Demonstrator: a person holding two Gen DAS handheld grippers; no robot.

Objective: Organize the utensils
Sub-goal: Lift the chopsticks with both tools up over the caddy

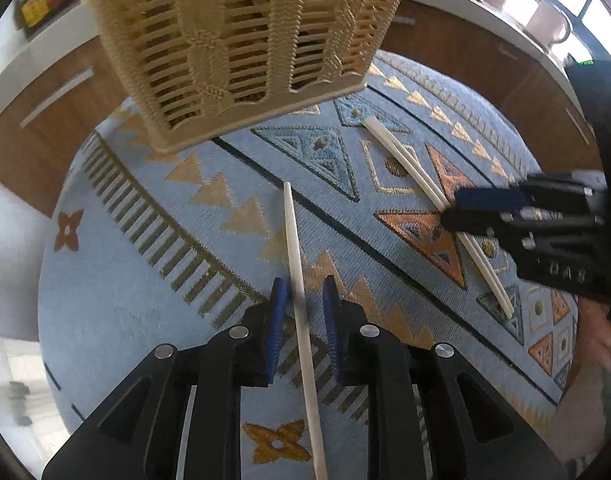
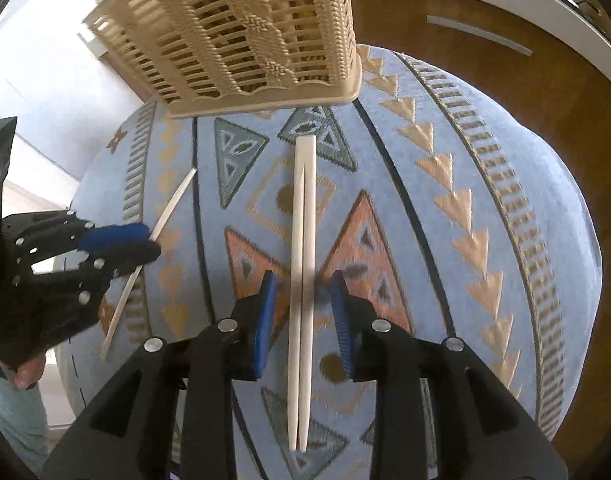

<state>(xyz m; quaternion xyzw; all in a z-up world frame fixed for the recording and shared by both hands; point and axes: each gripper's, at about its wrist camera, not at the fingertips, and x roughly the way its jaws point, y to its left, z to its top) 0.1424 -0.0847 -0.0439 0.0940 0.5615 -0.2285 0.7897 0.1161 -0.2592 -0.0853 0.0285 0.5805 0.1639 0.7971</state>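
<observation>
Chopsticks between parted pads, basket at the far edge

Left wrist view: left hand-held gripper [image 1: 304, 312] stands slightly open around a single chopstick [image 1: 295, 264] on the patterned cloth [image 1: 117, 304], gripping nothing. Right wrist view: right hand-held gripper [image 2: 303, 308] stands slightly open astride a chopstick pair [image 2: 303, 240], untouched; woven basket [image 2: 257, 36] stands at the cloth's far edge.

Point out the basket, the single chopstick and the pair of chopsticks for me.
basket [image 2: 265, 40], right wrist view, its slatted side wall.
single chopstick [image 1: 295, 256], left wrist view, mid-shaft ahead of the tool.
pair of chopsticks [image 2: 303, 216], right wrist view, mid-shaft.
</observation>
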